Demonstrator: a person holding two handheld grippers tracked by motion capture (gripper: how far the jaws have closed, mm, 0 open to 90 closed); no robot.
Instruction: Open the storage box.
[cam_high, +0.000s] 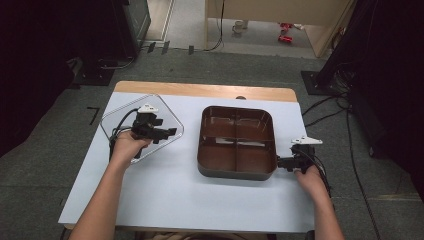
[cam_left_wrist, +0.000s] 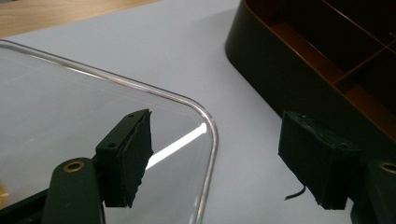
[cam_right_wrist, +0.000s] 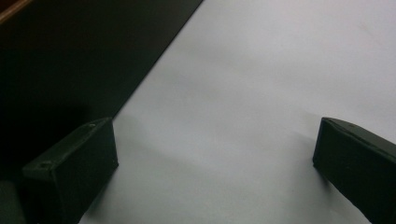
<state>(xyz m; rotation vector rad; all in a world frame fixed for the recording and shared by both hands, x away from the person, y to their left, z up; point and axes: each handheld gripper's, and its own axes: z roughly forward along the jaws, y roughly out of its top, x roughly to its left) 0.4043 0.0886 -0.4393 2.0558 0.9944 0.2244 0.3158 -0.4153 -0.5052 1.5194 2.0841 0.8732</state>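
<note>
Nearest me, two forearms come in over the front edge of the counter (cam_high: 165, 200), which is covered in a pale sheet with bare room all along the near side.

The left hand-held gripper (cam_high: 167, 134) hangs over a clear lid (cam_high: 112, 125) lying flat at the left of the counter. The lid is a rounded square turned like a diamond, one corner pointing toward me and one toward the far wooden edge. In the left gripper view the jaws stand wide apart and released: one pad (cam_left_wrist: 133, 156) is over the clear lid (cam_left_wrist: 70, 107), the other is out past its rounded corner, over bare sheet. Nothing is pinched between them.

The right hand-held gripper (cam_high: 281, 162) sits low at the right, its tips just beside the near right corner of the brown tray (cam_high: 235, 172). In the right gripper view its jaws are spread, with only pale sheet between them and the dark wall of the brown tray (cam_right_wrist: 70, 56) alongside one jaw.

The tray sits square to the counter, right of centre, split into four compartments. A clear strip of sheet separates it from the lid. Beyond both runs the bare wooden far edge.
</note>
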